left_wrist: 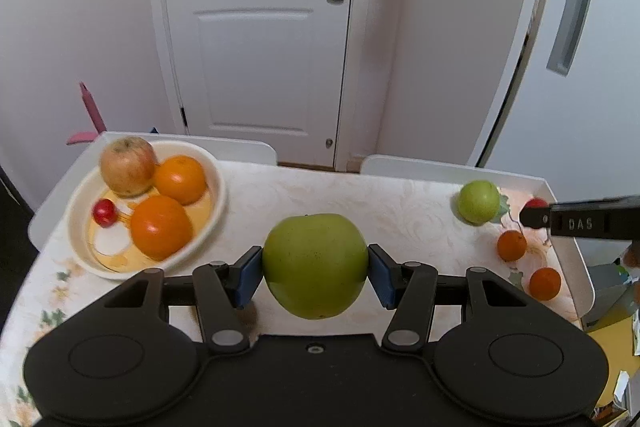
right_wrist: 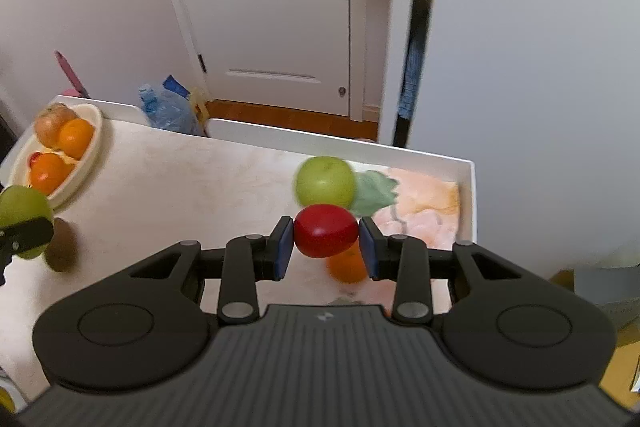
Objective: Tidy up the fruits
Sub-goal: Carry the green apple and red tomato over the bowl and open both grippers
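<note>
My left gripper (left_wrist: 315, 269) is shut on a large green apple (left_wrist: 315, 265), held above the table. A cream bowl (left_wrist: 86, 259) at the left holds a brownish apple (left_wrist: 127, 166), two oranges (left_wrist: 161, 227) and a small red fruit (left_wrist: 105, 213). My right gripper (right_wrist: 326, 245) is shut on a small red fruit (right_wrist: 326, 230), above the table's right side. A second green apple (right_wrist: 325, 181) lies behind it, and a small orange (right_wrist: 347, 267) lies below it. In the left wrist view that green apple (left_wrist: 479, 202) and two small oranges (left_wrist: 512, 245) lie at the right.
The table (left_wrist: 320, 195) has a floral cloth and a raised white rim (right_wrist: 472, 195). Two white chair backs (left_wrist: 420, 167) stand at its far edge. A white door (left_wrist: 260, 27) is behind. A blue plastic bag (right_wrist: 168, 107) sits beyond the table.
</note>
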`<state>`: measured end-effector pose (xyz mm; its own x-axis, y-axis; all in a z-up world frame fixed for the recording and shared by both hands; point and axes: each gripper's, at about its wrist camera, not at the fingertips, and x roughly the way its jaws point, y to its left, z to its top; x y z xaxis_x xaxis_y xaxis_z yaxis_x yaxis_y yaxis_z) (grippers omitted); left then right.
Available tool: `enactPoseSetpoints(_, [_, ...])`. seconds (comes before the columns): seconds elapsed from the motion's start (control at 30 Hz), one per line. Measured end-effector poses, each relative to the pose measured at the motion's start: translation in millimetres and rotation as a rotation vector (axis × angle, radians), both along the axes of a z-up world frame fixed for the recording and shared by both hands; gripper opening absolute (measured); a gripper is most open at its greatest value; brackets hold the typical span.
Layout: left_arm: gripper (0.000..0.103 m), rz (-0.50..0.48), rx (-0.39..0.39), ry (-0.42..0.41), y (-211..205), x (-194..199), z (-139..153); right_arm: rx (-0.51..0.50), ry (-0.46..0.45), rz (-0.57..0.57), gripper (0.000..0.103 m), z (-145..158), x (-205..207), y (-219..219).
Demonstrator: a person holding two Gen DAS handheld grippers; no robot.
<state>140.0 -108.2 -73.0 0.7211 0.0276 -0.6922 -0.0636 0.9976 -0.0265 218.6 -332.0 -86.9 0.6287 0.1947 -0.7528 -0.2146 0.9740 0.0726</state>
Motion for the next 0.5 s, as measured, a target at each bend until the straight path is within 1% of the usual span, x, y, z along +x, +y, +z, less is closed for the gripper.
enactPoseSetpoints(0.2, [0.060, 0.004, -0.013, -0.031, 29.0, -13.8, 18.1, 0.018, -0.010, 0.016, 0.050, 18.3, -20.7, 34.8])
enactPoseSetpoints(0.5, [0.060, 0.023, -0.022, -0.057, 84.5, -24.8, 34.7, 0.035, -0.036, 0.046, 0.050, 39.7, -34.2, 96.7])
